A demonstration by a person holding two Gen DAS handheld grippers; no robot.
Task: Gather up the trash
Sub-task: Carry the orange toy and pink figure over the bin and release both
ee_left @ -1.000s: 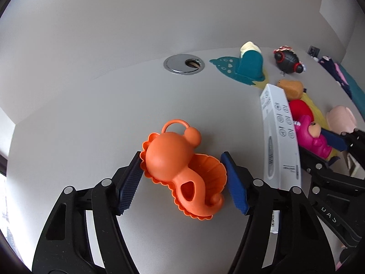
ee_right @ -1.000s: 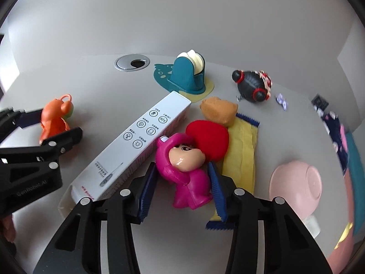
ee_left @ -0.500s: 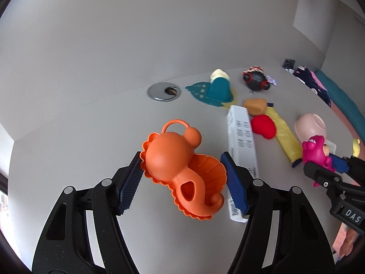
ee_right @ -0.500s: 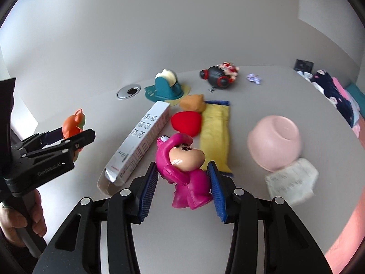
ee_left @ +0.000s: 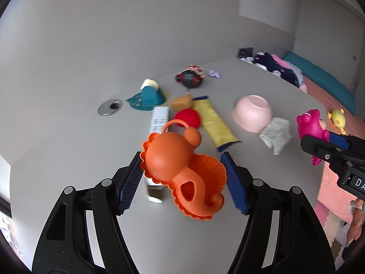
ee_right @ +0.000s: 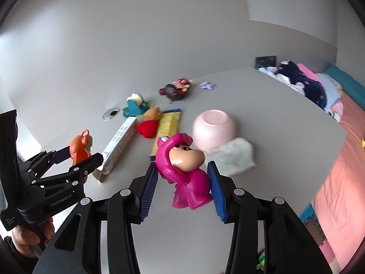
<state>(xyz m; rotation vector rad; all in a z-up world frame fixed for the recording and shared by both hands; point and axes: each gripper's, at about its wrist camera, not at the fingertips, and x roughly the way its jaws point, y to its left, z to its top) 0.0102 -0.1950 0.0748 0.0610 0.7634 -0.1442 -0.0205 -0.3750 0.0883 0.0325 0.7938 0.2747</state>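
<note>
We hold an orange toy (ee_left: 182, 171) clamped in our left gripper (ee_left: 182, 180) and a pink figure (ee_right: 182, 171) clamped in our right gripper (ee_right: 182, 182), both lifted above the grey table (ee_left: 68, 155), where an upturned pink bowl (ee_left: 252, 113), a white box (ee_right: 119, 142) and a yellow packet (ee_left: 213, 121) lie.

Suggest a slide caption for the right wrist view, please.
Right gripper lifts a pink toy figure above the cluttered table; left gripper carries an orange toy.
</note>
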